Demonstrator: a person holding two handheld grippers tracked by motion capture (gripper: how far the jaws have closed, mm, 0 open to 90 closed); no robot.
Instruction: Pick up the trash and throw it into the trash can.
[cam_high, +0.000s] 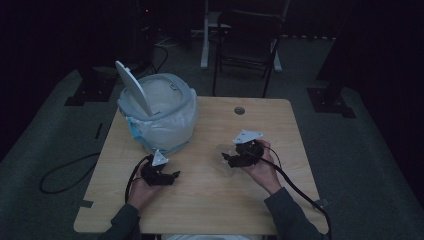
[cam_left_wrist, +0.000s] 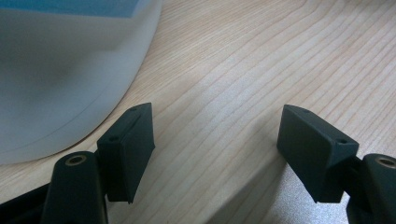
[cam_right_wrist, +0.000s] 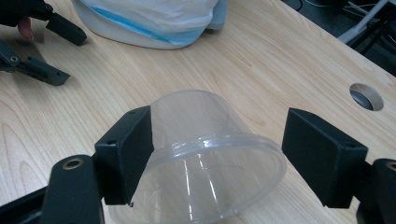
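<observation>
Black fingers (cam_left_wrist: 130, 154) spread apart, white bin (cam_left_wrist: 60, 79), table (cam_left_wrist: 243, 70)

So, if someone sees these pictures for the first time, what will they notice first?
Probably the white bin lined with a pale plastic bag, its lid tilted up, at the table's far left. Next, the clear plastic cup lying on its side between the right tongs' open jaws, nearer to one jaw. The left tongs are open over bare wood beside the bin.
</observation>
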